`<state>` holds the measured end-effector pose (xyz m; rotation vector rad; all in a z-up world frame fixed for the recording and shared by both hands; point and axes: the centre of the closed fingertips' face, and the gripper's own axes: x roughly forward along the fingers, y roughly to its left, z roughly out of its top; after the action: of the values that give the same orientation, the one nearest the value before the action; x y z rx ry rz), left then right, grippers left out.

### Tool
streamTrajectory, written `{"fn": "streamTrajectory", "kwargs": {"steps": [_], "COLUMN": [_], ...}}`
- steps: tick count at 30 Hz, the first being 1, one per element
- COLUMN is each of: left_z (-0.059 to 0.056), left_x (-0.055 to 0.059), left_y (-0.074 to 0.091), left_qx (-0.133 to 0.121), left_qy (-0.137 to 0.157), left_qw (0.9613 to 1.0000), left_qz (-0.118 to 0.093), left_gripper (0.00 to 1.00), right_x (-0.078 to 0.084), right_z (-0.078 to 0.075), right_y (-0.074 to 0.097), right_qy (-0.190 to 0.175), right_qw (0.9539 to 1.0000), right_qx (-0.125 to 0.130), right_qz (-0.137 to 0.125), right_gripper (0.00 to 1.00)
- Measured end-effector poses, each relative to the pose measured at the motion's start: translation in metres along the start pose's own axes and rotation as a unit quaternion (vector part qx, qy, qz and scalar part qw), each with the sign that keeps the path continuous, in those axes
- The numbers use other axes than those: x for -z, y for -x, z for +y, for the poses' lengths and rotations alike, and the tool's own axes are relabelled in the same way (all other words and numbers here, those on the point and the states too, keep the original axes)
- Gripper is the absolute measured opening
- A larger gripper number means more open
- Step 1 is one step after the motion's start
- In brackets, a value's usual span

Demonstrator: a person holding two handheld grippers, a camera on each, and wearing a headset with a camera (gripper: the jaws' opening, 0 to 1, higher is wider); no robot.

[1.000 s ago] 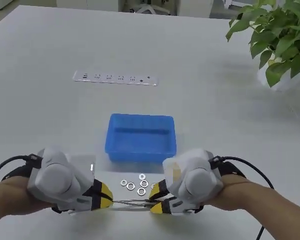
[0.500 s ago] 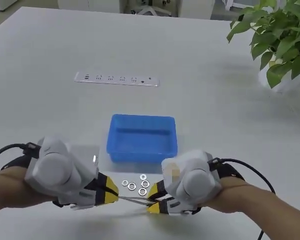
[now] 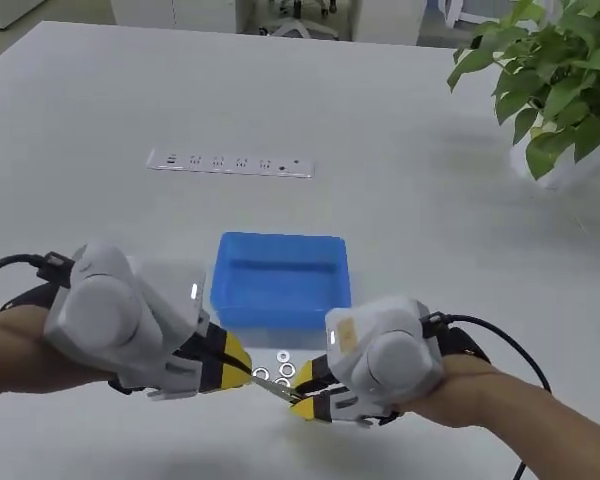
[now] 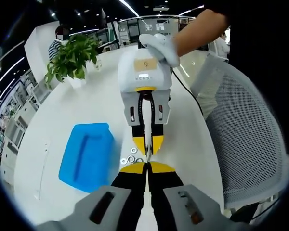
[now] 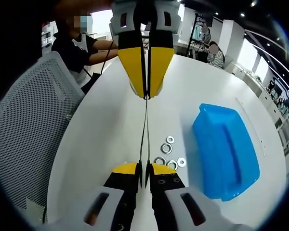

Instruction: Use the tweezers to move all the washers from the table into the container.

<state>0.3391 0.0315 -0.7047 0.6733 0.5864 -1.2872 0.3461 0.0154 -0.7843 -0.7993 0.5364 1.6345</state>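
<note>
Thin metal tweezers [image 3: 276, 388] hang just above the table, each end pinched by a gripper. My left gripper [image 3: 242, 368] is shut on one end and my right gripper [image 3: 302, 398] is shut on the other. In the right gripper view the tweezers [image 5: 145, 130] run from my own jaws [image 5: 144, 169] up to the left gripper [image 5: 145, 91]. Several small silver washers [image 3: 283, 369] lie on the table beside the tweezers, also seen as washers [image 5: 167, 153] and washers [image 4: 130, 157]. Just beyond them stands the blue container [image 3: 280, 278], which looks empty.
A white power strip [image 3: 230, 162] lies further back on the white table [image 3: 430, 200]. A potted plant [image 3: 560, 80] stands at the far right. A mesh chair [image 4: 241, 134] is at the near edge. Black cables trail from both grippers.
Both grippers have lifted and moved forward with the tweezers, the left end higher, so the tweezers now slant over the washers. The washers and container have not moved.
</note>
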Motion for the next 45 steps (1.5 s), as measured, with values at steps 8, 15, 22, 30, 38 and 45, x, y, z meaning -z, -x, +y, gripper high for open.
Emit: {"fn": "streamTrajectory", "kwargs": {"steps": [8,15,22,30,38,45], "left_z": [0.002,0.001,-0.002,-0.002,0.001,0.001], "left_x": [-0.021,-0.034,-0.041,-0.045,-0.042,-0.039], "left_y": [0.003,0.0,-0.008,-0.012,-0.012,-0.014], "left_qx": [-0.006,-0.002,0.006,0.012,0.009,0.012], "left_qy": [-0.014,-0.018,-0.024,-0.028,-0.025,-0.013], "left_qw": [0.9997,0.9992,0.9987,0.998,0.998,0.9978], "left_qz": [-0.017,-0.035,-0.043,-0.055,-0.058,-0.064], "left_gripper": [0.05,0.05,0.05,0.05,0.08,0.09], "right_x": [-0.007,-0.01,-0.009,-0.006,-0.005,-0.005], "right_z": [-0.002,-0.002,0.002,0.003,0.003,0.003], "right_y": [0.0,0.0,-0.002,0.0,0.001,0.001], "right_qy": [-0.005,-0.014,-0.022,-0.028,-0.027,-0.027], "right_qw": [0.9998,0.9994,0.999,0.9986,0.9986,0.9986], "right_qx": [0.01,0.014,0.013,0.014,0.015,0.014], "right_qz": [-0.014,-0.028,-0.037,-0.042,-0.043,-0.043], "right_gripper": [0.1,0.1,0.1,0.09,0.09,0.09]}}
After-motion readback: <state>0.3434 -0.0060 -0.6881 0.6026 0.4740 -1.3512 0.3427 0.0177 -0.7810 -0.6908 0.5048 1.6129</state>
